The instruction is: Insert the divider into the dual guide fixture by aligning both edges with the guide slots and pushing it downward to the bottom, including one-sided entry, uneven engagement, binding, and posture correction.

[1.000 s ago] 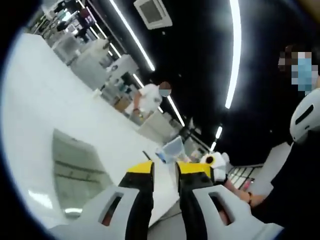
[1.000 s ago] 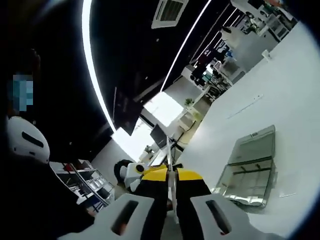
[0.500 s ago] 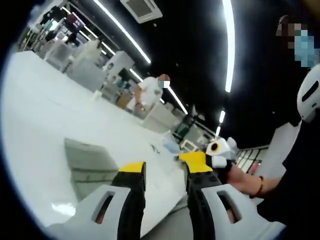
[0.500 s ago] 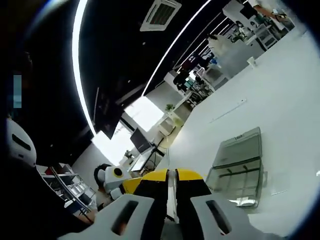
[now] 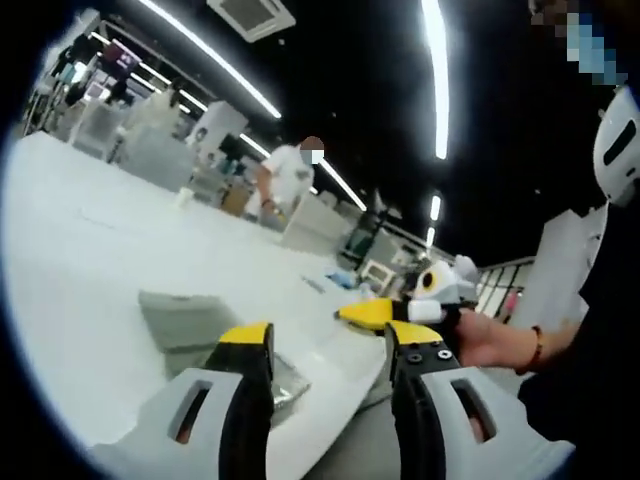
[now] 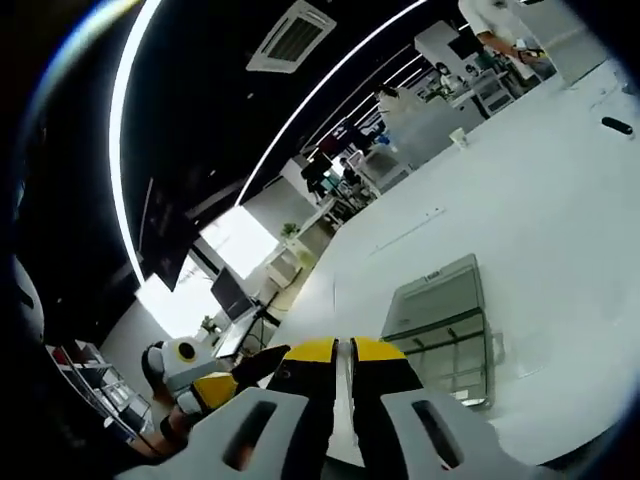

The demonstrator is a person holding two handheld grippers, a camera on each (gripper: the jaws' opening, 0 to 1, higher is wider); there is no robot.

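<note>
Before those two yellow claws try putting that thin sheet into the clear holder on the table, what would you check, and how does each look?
1. Right gripper shut on the divider: ok.
2. Left gripper open, free to help: ok.
3. Fixture lying on the white table, nothing in it: ok.
4. Divider over the guide slots: not ok, held off to one side.
5. Both edges lined up with the slots: cannot tell.

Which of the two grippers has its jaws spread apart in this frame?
The left gripper: in its own view a wide gap separates the yellow-tipped jaws. The right gripper has its jaws nearly together, a thin clear edge between them, probably the divider.
</note>
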